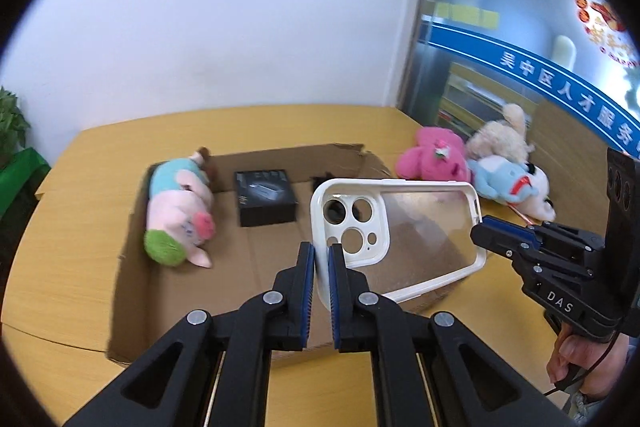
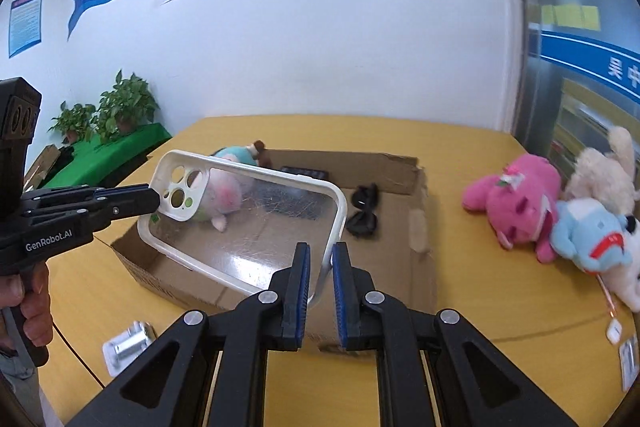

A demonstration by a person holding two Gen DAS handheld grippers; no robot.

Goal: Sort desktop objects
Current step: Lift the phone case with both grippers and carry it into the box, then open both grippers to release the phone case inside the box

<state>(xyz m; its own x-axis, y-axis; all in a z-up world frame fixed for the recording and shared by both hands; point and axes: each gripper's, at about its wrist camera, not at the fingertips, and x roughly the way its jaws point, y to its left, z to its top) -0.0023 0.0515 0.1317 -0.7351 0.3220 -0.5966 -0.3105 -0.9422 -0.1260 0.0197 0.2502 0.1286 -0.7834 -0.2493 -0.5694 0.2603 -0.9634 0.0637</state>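
Note:
A white-rimmed clear phone case [image 1: 416, 227] hangs in the air above a shallow cardboard box [image 1: 132, 267]. My left gripper [image 1: 321, 259] is shut on its camera end. My right gripper [image 2: 321, 259] is shut on the opposite end of the case [image 2: 256, 223]. In the left wrist view the right gripper [image 1: 486, 233] meets the case's far end from the right. In the right wrist view the left gripper [image 2: 154, 201] meets the camera end from the left. Inside the box lie a pink pig plush [image 1: 180, 215], a black mouse box [image 1: 266, 197] and black sunglasses [image 2: 364, 213].
Three plush toys lie on the yellow table right of the box: pink [image 2: 516, 203], cream [image 2: 604, 171] and blue-and-white [image 2: 592, 239]. A small clear packet with a metal part [image 2: 128, 343] lies on the table at front left. Potted plants [image 2: 108, 111] stand beyond the table's left side.

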